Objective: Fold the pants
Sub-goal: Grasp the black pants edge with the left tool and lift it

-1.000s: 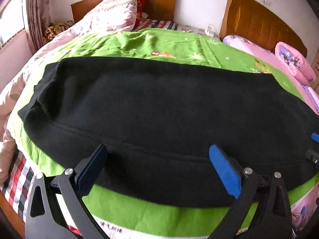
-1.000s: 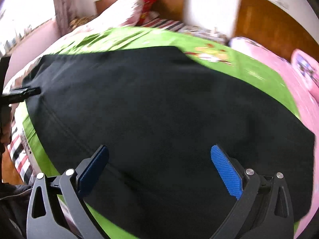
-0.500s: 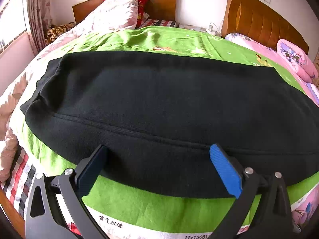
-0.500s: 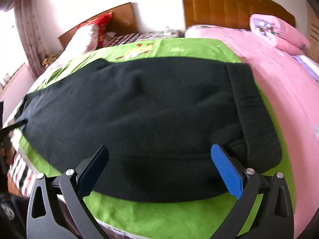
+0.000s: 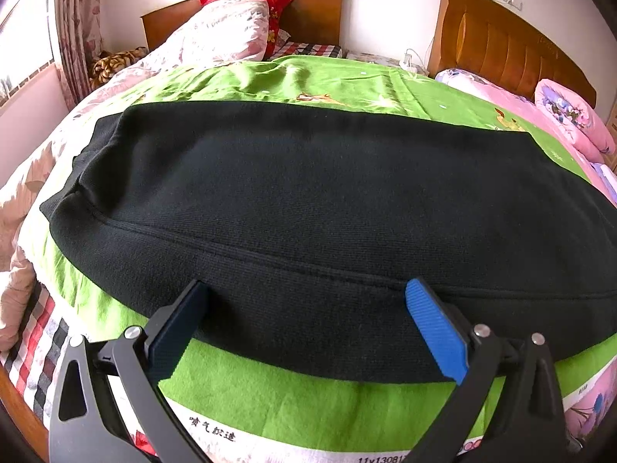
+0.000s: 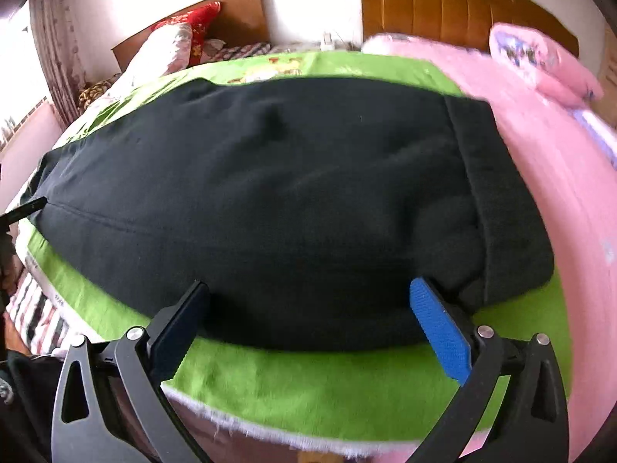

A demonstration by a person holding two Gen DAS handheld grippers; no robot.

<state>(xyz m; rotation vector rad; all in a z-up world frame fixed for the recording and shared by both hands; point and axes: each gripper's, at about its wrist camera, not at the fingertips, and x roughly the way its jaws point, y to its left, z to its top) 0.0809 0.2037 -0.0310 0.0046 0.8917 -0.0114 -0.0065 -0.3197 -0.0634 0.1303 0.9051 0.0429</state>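
Seen from the left wrist only: the ribbed leg cuff (image 5: 77,177) at the left end of the black pants (image 5: 308,208), a long seam running across the cloth, and printed characters on the white border of the green blanket (image 5: 293,397) at the near edge of the bed. Seen from the right wrist only: the broad waistband (image 6: 501,208) at the right end of the pants (image 6: 293,193), lying close to where green blanket (image 6: 308,389) meets pink bedding (image 6: 559,177), plus a dark sliver of the other tool at the far left edge; slightly blurred there. Spread flat lengthwise along the near edge of the bed, one pair of pants, near hem just beyond both sets of tips. Left claw (image 5: 304,308) wide apart, holding nothing, poised over the near hem around mid-leg, tips overlapping the cloth edge in view; contact cannot be told. Right claw (image 6: 308,308) likewise spread wide and empty, at the near hem toward the waistband end. Counted: one pair of pants, two claws, two wooden headboards (image 5: 513,42), one red pillow (image 5: 270,4), one green blanket.
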